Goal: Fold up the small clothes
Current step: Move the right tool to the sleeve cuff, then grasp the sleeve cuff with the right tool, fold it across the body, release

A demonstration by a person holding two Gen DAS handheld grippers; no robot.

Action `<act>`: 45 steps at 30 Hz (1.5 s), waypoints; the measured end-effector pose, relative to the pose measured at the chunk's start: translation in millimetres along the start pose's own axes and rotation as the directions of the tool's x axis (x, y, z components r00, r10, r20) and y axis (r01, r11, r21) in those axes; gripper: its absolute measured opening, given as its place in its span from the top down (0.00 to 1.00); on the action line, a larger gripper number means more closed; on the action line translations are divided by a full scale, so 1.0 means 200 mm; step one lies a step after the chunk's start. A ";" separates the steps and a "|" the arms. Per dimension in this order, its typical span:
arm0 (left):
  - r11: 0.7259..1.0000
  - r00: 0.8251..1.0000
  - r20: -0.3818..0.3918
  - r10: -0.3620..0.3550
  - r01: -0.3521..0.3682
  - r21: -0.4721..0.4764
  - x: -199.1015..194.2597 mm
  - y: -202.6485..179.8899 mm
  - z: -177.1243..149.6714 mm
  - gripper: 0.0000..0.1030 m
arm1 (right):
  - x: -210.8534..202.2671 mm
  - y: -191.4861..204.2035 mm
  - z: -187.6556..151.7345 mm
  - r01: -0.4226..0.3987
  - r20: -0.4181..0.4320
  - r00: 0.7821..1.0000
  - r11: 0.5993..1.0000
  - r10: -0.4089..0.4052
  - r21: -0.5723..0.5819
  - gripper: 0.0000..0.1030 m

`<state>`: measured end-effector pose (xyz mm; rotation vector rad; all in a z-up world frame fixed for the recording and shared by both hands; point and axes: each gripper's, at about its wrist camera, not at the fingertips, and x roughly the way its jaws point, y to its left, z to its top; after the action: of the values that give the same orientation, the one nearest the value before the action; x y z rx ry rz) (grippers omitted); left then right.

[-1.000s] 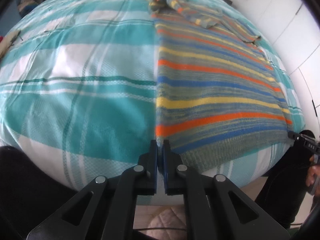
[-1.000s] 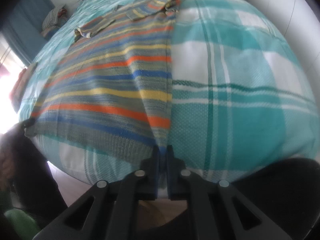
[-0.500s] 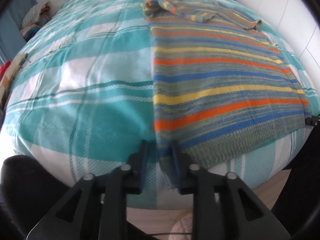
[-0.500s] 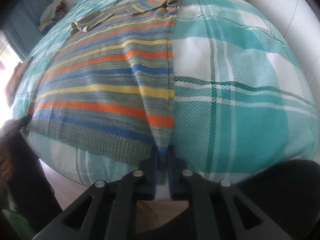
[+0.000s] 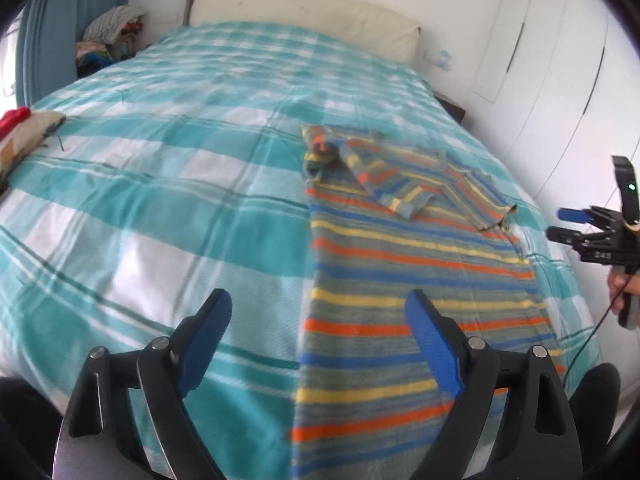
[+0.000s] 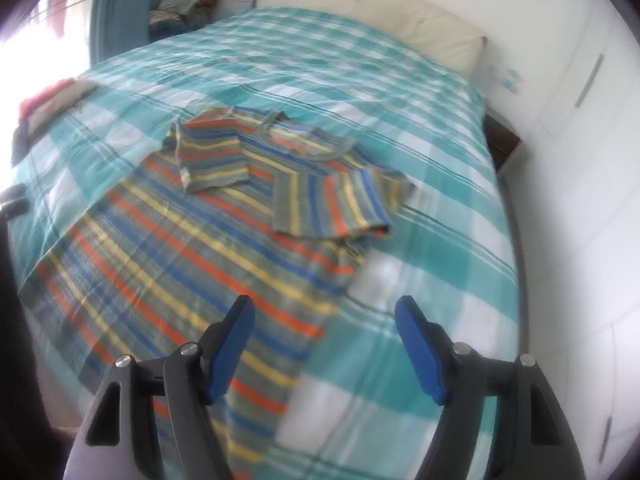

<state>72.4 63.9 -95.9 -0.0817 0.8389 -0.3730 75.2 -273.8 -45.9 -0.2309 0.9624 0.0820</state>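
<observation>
A striped sweater (image 5: pixel 404 292) in grey, orange, yellow and blue lies flat on the bed, both sleeves folded in over its chest. It also shows in the right wrist view (image 6: pixel 192 264). My left gripper (image 5: pixel 318 332) is open and empty above the sweater's left hem corner. My right gripper (image 6: pixel 324 340) is open and empty above the sweater's right hem side. The right gripper also shows in the left wrist view (image 5: pixel 576 224), raised past the sweater's right edge.
The bed has a teal and white plaid cover (image 5: pixel 160 184) and a cream headboard (image 5: pixel 304 12). A clothes pile (image 5: pixel 108 40) sits at the far left by a blue curtain. White wardrobe doors (image 5: pixel 560 80) stand on the right. Red and cream fabric (image 5: pixel 24 132) lies at the bed's left edge.
Both grippers were shut on the sweater's hem corners. They have opened, let go of the hem, and lifted up and back from the bed.
</observation>
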 end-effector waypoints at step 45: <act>0.994 0.990 -0.087 0.108 -0.105 0.037 0.24 0.01 -0.18 0.11 | 0.30 -1.29 -1.02 0.010 0.031 0.994 0.371 -0.105 0.929 0.98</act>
<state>75.9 51.6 -154.7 0.0095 0.9211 -0.2911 -10.6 -574.3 -166.9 0.8250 0.7749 -0.5385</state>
